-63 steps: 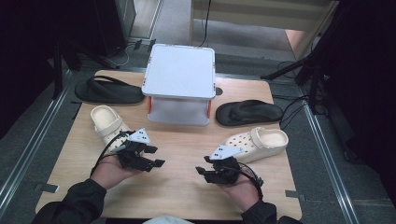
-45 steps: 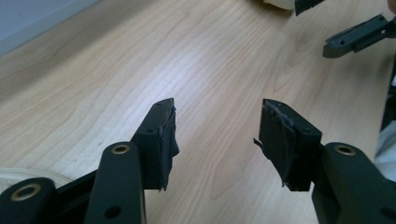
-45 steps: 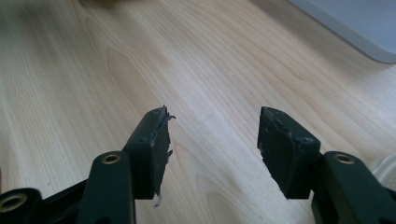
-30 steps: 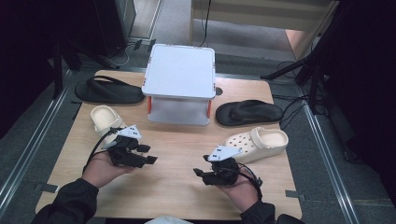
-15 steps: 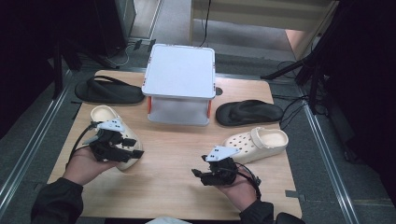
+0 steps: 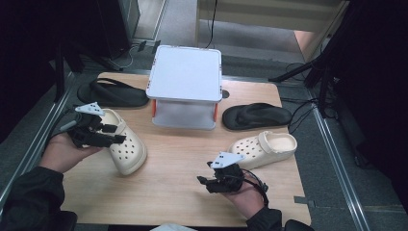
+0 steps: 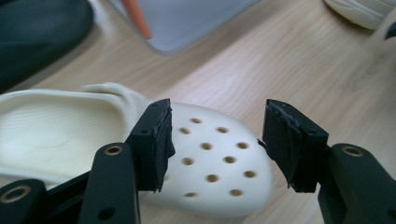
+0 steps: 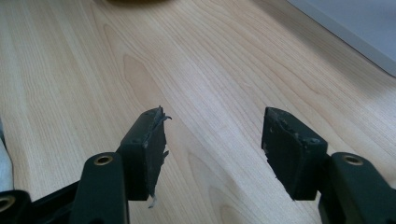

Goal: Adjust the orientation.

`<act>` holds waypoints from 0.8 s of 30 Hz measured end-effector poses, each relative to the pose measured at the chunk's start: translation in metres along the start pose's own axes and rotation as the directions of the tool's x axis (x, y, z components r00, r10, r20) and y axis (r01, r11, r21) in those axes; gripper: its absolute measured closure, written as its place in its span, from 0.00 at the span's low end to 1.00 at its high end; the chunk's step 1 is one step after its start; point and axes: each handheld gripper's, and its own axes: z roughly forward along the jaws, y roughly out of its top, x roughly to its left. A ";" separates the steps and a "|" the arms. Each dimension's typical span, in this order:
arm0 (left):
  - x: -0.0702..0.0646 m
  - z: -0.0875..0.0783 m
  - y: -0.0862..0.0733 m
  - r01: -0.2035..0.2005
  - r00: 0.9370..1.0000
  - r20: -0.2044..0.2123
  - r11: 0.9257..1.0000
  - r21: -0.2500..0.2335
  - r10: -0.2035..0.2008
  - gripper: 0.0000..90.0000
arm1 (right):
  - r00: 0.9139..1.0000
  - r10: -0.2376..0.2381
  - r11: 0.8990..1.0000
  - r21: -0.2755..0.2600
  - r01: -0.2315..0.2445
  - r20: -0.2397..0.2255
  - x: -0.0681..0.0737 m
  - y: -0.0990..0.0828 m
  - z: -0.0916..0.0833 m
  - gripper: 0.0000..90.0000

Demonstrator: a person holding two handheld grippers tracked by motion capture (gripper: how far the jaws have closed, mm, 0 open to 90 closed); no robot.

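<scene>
Left gripper (image 6: 113, 134) moved over cream clog (image 6: 126, 150) near table's left edge, wide open w/ nothing gripped.

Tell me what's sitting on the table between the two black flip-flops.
The white lidded box stands between the left black flip-flop and the right black flip-flop, as the high view shows. No other object lies between them.
</scene>
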 end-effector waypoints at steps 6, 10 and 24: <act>0.024 0.002 0.003 0.010 0.999 -0.038 0.999 0.038 -0.009 0.48 | 1.000 -0.016 1.000 0.007 0.016 0.009 0.001 0.000 0.001 0.45; 0.036 0.015 0.001 0.021 0.999 -0.046 0.997 0.077 -0.018 0.48 | 1.000 -0.024 1.000 0.014 0.024 0.013 0.002 0.000 0.001 0.45; 0.052 0.047 -0.001 0.055 0.997 0.051 0.983 0.176 -0.065 0.57 | 0.999 -0.028 0.999 0.019 0.028 0.022 0.004 -0.001 0.001 0.46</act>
